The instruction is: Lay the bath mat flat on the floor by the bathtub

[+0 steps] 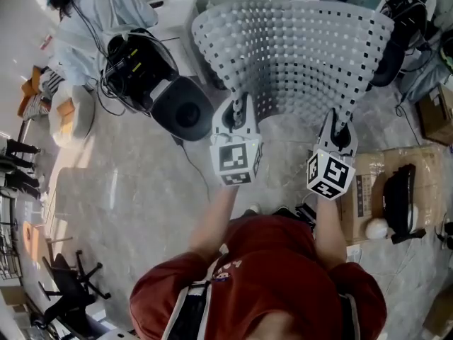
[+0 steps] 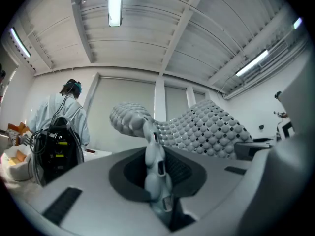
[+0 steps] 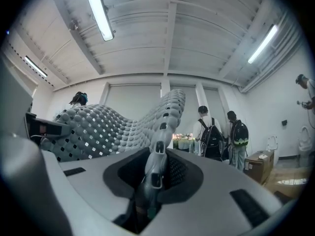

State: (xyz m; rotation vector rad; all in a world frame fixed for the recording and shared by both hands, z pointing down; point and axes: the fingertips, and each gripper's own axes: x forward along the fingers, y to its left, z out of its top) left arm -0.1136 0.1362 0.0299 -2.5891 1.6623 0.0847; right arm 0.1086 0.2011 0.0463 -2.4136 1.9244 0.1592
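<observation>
Both tools were clenched on one edge of the bath mat (image 1: 297,48): the left tool (image 1: 239,103) pinched it near one corner and the right tool (image 1: 342,122) near the other, each with the bubbled rubber squeezed between its jaws. The mat hung in the air in front of the person, spread wide between the two grips and curving away from them, with none of it on the floor (image 1: 141,190).

By my reading the carrying and spreading step was in hand, and the laying down had not begun. The next move would call for lowering both tools together, keeping the edge taut so the far end landed first without folding under. I could not make out a bathtub for certain.

Around the spot, a black round unit (image 1: 182,108) with trailing cables sat just left of the mat, beside a person in a pale coat (image 1: 99,20). A cardboard sheet (image 1: 368,183) carrying a white ball (image 1: 376,228) lay to the right. Both could crowd the landing space.
</observation>
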